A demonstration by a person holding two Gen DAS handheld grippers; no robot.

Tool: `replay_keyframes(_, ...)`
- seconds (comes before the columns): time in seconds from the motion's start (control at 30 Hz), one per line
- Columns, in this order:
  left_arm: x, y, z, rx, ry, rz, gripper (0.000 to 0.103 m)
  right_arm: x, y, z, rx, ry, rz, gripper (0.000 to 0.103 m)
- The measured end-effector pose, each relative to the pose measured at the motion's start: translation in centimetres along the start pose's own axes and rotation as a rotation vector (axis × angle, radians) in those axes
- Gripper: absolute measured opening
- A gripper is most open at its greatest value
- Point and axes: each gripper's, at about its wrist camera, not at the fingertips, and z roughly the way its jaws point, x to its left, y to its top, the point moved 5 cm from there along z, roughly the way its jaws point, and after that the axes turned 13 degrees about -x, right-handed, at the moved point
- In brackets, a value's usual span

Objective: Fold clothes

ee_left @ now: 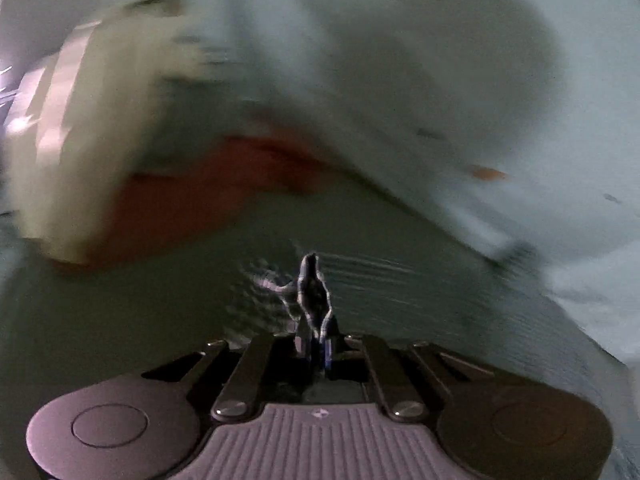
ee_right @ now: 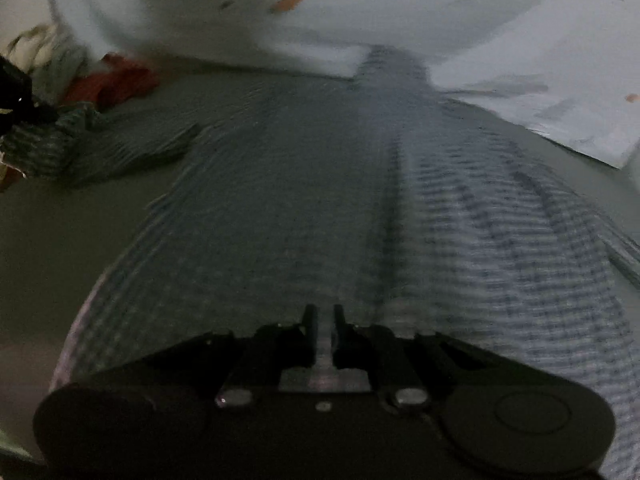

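A grey-blue striped garment (ee_right: 440, 240) lies stretched over an olive surface (ee_right: 60, 240), running away from my right gripper (ee_right: 324, 312). That gripper is shut on the garment's near edge, with pale cloth showing between its narrow fingers. In the left wrist view, which is heavily blurred, my left gripper (ee_left: 316, 328) is shut on a pinched tuft of the same striped cloth (ee_left: 314, 284), which sticks up past its fingertips. At the left edge of the right wrist view, a bunched end of the garment (ee_right: 60, 140) meets a black part (ee_right: 18, 96).
A red cloth (ee_left: 192, 200) (ee_right: 116, 80) lies beyond the garment, next to a cream pile (ee_left: 80, 140). A pale blue sheet with small orange marks (ee_left: 440, 40) (ee_right: 280, 20) covers the far side. Olive surface (ee_left: 120, 312) shows around the garment.
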Motion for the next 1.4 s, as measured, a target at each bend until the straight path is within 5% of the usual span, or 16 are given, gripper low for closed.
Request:
replay_keyframes(0.1, -10.0, -1.8, -0.6, 0.076, -0.241, -0.051, 0.005, -4.3, 0.5, -1.1, -0.036, -0.05, 0.024, 0.006)
replay_keyframes(0.23, -24.5, -5.7, -1.8, 0.135, -0.497, 0.122, 0.007, -10.6, 0.1, -2.4, -0.057, -0.123, 0.066, 0.006)
replay_keyframes(0.3, -30.6, -9.1, -2.0, 0.205, -0.576, 0.18, 0.013, -13.8, -0.6, -3.0, -0.054, -0.158, 0.084, 0.007)
replay_keyframes(0.37, -35.6, -12.6, -2.0, 0.274, -0.626, 0.255, 0.042, -16.6, -1.5, -3.4, -0.039, -0.18, 0.092, 0.007)
replay_keyframes(0.4, -37.3, -14.2, -2.1, 0.31, -0.633, 0.298, 0.046, -17.8, -2.0, -3.6, -0.032, -0.191, 0.094, 0.007)
replay_keyframes(0.5, -39.6, -17.6, -3.1, 0.376, -0.649, 0.349, 0.058, -20.8, -3.3, -3.9, -0.016, -0.183, 0.09, 0.013)
replay_keyframes(0.53, -39.4, -18.1, -3.4, 0.386, -0.655, 0.355, 0.07, -21.5, -3.6, -3.8, -0.012, -0.18, 0.081, 0.02)
replay_keyframes(0.63, -36.8, -18.4, -4.7, 0.357, -0.562, 0.387, 0.075, -22.4, -4.1, -2.8, -0.005, -0.144, 0.014, 0.025)
replay_keyframes(0.9, -19.2, -16.4, -6.5, 0.242, 0.13, 0.424, 0.075, -17.7, -5.0, -0.2, -0.075, 0.006, -0.427, 0.037)
replay_keyframes(1.0, -13.6, -16.4, -7.9, 0.247, 0.284, 0.41, 0.075, -16.0, -4.9, 0.3, -0.092, 0.059, -0.5, 0.045)
replay_keyframes(1.17, -7.7, -17.1, -10.8, 0.281, 0.352, 0.315, 0.075, -14.0, -4.6, 1.4, -0.072, 0.059, -0.614, 0.046)
replay_keyframes(1.27, -5.6, -18.4, -11.2, 0.315, 0.315, 0.207, 0.076, -13.6, -5.0, 2.2, -0.03, 0.036, -0.672, 0.048)
replay_keyframes(1.4, -5.8, -19.3, -11.0, 0.286, 0.252, 0.243, 0.077, -13.7, -5.2, 2.6, -0.032, -0.002, -0.708, 0.049)
